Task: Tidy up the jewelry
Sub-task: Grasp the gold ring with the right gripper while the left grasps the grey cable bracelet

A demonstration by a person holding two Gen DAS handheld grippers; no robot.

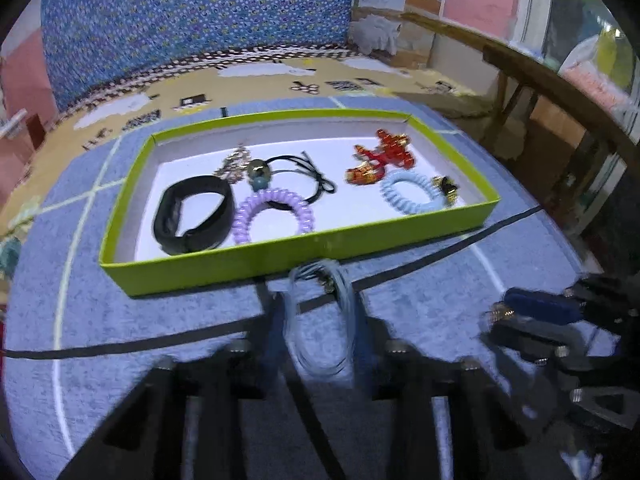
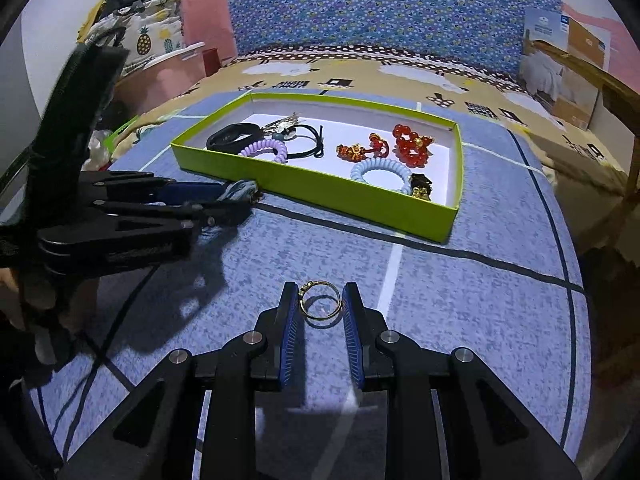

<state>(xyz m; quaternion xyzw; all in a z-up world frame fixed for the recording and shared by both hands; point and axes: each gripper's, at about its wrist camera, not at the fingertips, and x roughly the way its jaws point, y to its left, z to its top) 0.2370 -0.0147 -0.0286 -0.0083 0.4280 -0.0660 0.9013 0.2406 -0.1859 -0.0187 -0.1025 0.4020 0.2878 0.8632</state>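
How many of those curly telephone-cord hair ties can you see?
2, both inside the green box: a purple hair tie toward its left, beside the black band, and a pale blue hair tie toward its right. None seems hidden.

My right gripper holds a thin gold ring between its blue-padded fingers, above the blue-grey mat with dark and white lines. Ahead lies the shallow lime-green cardboard tray with a lilac spiral hair tie, a pale blue spiral hair tie and a red bead bracelet. My left gripper reaches in beside the tray's near wall, pinching a bundle of pale blue cord.
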